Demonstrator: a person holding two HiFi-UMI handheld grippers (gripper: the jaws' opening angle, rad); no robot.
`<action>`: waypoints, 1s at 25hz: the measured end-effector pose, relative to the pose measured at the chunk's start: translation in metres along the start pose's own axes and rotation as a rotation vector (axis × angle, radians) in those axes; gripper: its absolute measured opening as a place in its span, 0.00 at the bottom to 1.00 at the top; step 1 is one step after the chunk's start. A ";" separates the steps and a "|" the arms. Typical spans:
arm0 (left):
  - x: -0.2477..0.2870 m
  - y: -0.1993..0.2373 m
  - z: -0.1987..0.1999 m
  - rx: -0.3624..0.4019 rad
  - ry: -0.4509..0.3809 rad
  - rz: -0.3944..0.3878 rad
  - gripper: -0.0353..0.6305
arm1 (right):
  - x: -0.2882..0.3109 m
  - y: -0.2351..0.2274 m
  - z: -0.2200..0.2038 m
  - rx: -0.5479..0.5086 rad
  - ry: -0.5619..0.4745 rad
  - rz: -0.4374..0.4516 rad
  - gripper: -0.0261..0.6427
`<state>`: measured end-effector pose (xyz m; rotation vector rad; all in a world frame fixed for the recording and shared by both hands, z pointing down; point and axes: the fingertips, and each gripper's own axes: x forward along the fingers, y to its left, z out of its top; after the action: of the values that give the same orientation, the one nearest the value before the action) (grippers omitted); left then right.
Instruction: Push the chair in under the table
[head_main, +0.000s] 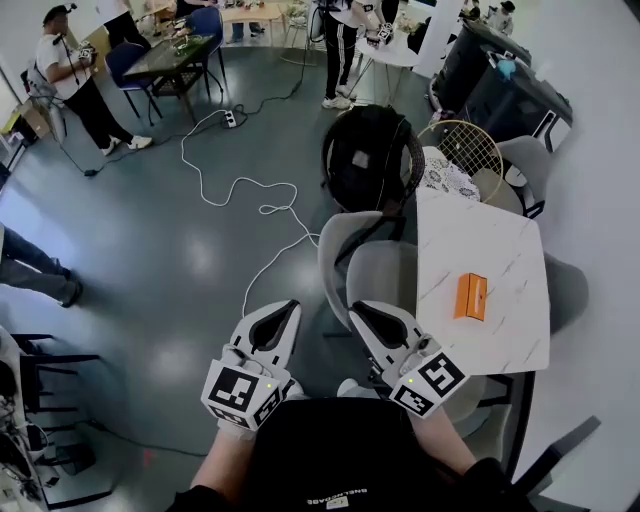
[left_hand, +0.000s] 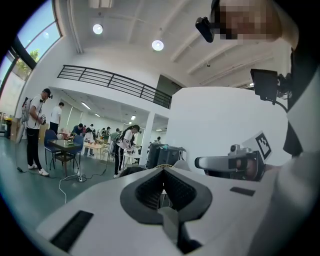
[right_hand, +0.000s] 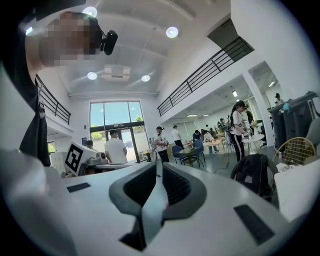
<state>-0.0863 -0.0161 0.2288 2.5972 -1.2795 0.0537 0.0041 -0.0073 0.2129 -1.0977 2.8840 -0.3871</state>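
Observation:
In the head view a grey chair (head_main: 372, 262) stands at the left edge of the white marble-look table (head_main: 500, 255), its seat meeting the table's edge. Both grippers are held up close to the person's chest, short of the chair and touching nothing. My left gripper (head_main: 288, 308) (left_hand: 162, 172) is shut with nothing between its pads. To its right, my right gripper (head_main: 362, 310) (right_hand: 157, 167) is also shut and empty. It shows side-on in the left gripper view. Both point out level across the room.
An orange box (head_main: 470, 296) lies on the table. A black backpack (head_main: 365, 155) sits on a chair beyond, beside a racket (head_main: 470, 147) and dark bins (head_main: 500, 85). A white cable (head_main: 245, 190) snakes over the grey floor. Several people stand far off around other tables.

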 end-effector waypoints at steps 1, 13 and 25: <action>0.000 -0.004 0.005 -0.005 -0.008 -0.001 0.06 | -0.003 0.003 0.003 -0.002 -0.005 0.009 0.11; 0.015 -0.048 0.030 -0.005 -0.045 -0.010 0.06 | -0.030 -0.002 0.020 0.006 -0.075 0.037 0.11; 0.043 -0.068 0.025 0.006 -0.030 -0.037 0.06 | -0.053 -0.039 0.022 -0.005 -0.099 -0.046 0.06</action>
<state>-0.0084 -0.0151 0.1967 2.6361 -1.2424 0.0118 0.0713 -0.0052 0.1982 -1.1519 2.7797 -0.3173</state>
